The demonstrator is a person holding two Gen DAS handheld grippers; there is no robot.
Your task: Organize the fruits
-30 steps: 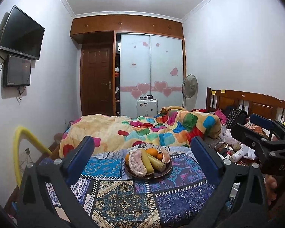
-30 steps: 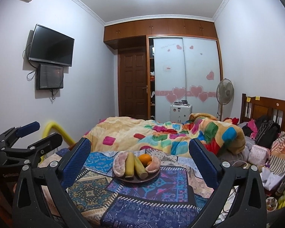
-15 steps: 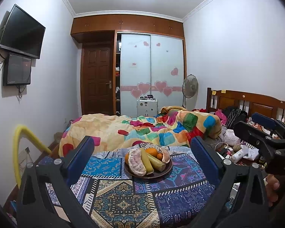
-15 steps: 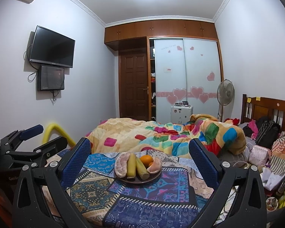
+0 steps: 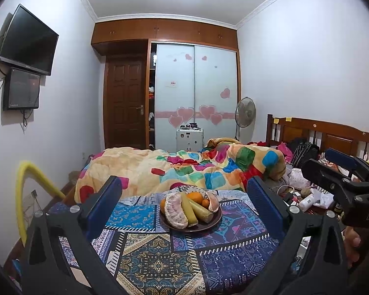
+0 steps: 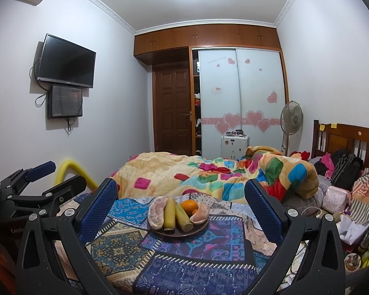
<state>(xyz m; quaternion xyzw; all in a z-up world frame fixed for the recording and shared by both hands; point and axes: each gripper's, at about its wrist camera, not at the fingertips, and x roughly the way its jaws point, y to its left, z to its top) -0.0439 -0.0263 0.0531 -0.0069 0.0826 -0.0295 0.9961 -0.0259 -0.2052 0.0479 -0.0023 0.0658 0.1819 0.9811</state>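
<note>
- The left gripper [image 5: 183, 194] hovers over a patterned blue cloth [image 5: 160, 265], its blue-padded fingers [image 5: 105, 204] spread wide and holding nothing.
- The right gripper [image 6: 180, 198] hangs beside it at much the same height, jaws equally wide apart and empty; a person's hand [image 5: 353, 243] on its handle shows at the right edge of the left wrist view.
- Ahead of both tools, a dark plate [image 5: 209, 223] sits on the cloth, framed between each pair of fingers but well clear of them.
- On the plate lie two peeled pomelo segments [image 5: 176, 209], one at each side, with two yellow-green stalk pieces [image 5: 200, 211] between them pointing toward the cameras.
- An orange [image 5: 195, 196] and a smaller one rest at the back of the plate, touching the stalks.
- Behind the cloth, a rumpled multicoloured quilt [image 5: 184, 169] covers a bed with a wooden headboard [image 5: 319, 135] on the right.
- Against the far wall stand a standing fan [image 5: 244, 113], sliding wardrobe doors [image 5: 196, 93] with pink hearts, and a brown door [image 5: 126, 103]; a dark television [image 5: 27, 41] hangs on the left wall.
</note>
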